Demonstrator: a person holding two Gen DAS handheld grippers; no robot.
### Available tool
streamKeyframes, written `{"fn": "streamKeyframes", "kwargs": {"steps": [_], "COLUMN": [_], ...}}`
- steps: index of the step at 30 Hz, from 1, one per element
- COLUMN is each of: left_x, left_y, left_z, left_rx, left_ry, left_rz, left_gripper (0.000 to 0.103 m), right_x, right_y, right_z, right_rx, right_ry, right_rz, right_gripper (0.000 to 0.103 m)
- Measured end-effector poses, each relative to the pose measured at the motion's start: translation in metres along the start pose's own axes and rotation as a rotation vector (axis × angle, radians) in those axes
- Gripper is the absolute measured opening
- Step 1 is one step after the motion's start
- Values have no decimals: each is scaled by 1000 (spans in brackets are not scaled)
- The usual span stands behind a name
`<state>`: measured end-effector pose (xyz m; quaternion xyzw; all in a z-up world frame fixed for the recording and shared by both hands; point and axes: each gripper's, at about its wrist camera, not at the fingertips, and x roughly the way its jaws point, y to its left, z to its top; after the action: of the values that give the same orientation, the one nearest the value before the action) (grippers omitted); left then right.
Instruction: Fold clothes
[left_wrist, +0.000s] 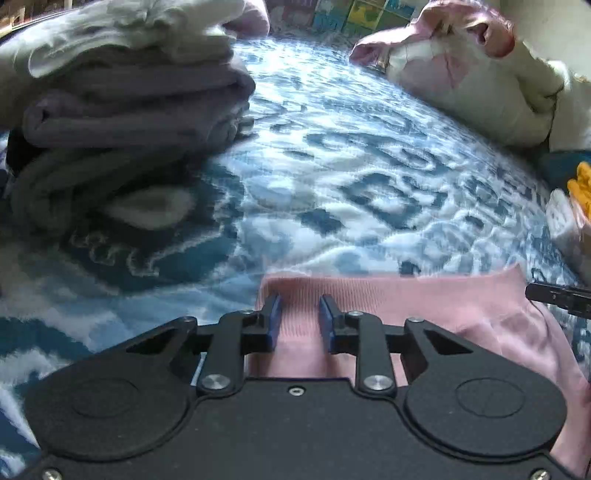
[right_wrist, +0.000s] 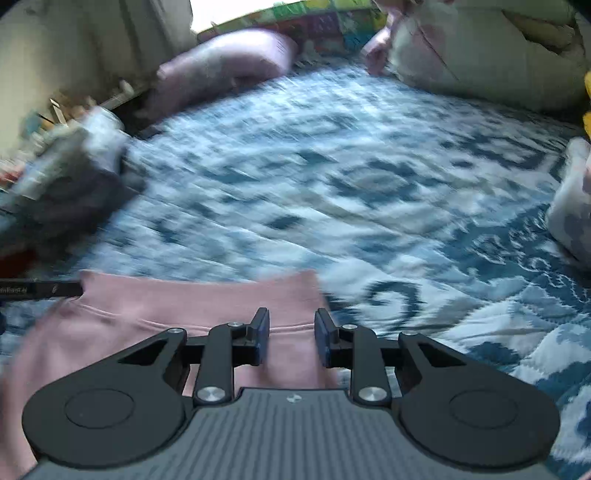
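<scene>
While two black two-finger grippers with blue pads hover over a bed, one pale pink ribbed-knit garment (left_wrist: 424, 306) lies flat at six o'clock on the blue-and-white patterned quilt (left_wrist: 332, 166), its ribbed hem band running across the near edge and a stitched seam showing just behind it. The left gripper (left_wrist: 301, 319) sits above the garment's left end, its jaws parted with a clear gap and pink cloth seen below between the pads, which do not press on it. The right gripper (right_wrist: 291, 334) stands over the garment's right end in the same way, jaws apart and nothing pinched; a finger of the other tool pokes in at three o'clock of the left view and at nine o'clock of the right view, where tiny white lettering on it is too blurred to read. One stack of folded clothes (left_wrist: 122, 110), white on top, then mauve and grey layers, rests at ten o'clock. One rumpled pink-and-cream heap of bedding (left_wrist: 461, 74) fills one o'clock. A yellow object (left_wrist: 581, 188) peeks in at three o'clock, and a colourful patchwork panel (right_wrist: 317, 26) lines the far edge at twelve.
</scene>
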<state>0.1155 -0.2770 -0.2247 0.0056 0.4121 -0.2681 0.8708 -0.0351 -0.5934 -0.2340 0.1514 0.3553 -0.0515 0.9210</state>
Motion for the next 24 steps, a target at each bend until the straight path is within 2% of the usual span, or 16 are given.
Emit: {"fn": "streamKeyframes", "kwargs": {"steps": [1, 3, 5, 9, 12, 15, 18, 20, 23, 24], "left_x": [-2, -6, -20, -80, -122, -142, -134, -106, -108, -119], "left_y": [-1, -2, 1, 10, 6, -3, -23, -29, -15, -22], "left_z": [2, 4, 5, 6, -16, -57, -92, -108, -109, -106], "left_rx": [-1, 4, -14, -20, 6, 12, 61, 108, -14, 7], "left_ry": [-2, -7, -29, -135, -179, -152, -79, 12, 10, -24], "left_rz": [4, 1, -1, 28, 49, 19, -18, 63, 67, 83], "left_gripper": [25, 25, 26, 26, 26, 26, 26, 25, 21, 21], "right_x": [3, 2, -6, -37, -60, -78, -89, -94, -100, -104], "right_y": [-7, -20, -22, -17, -11, 2, 33, 61, 102, 111], "right_z": [1, 1, 4, 9, 1, -21, -51, -72, -99, -106], "right_rx": [22, 84, 88, 70, 46, 10, -55, -107, -213, -238], "right_ry": [-5, -3, -15, -68, -60, -20, 28, 66, 104, 105], "right_rz": [-14, 16, 15, 31, 77, 132, 183, 232, 256, 250], "right_gripper": [27, 27, 28, 30, 36, 36, 36, 36, 35, 35]}}
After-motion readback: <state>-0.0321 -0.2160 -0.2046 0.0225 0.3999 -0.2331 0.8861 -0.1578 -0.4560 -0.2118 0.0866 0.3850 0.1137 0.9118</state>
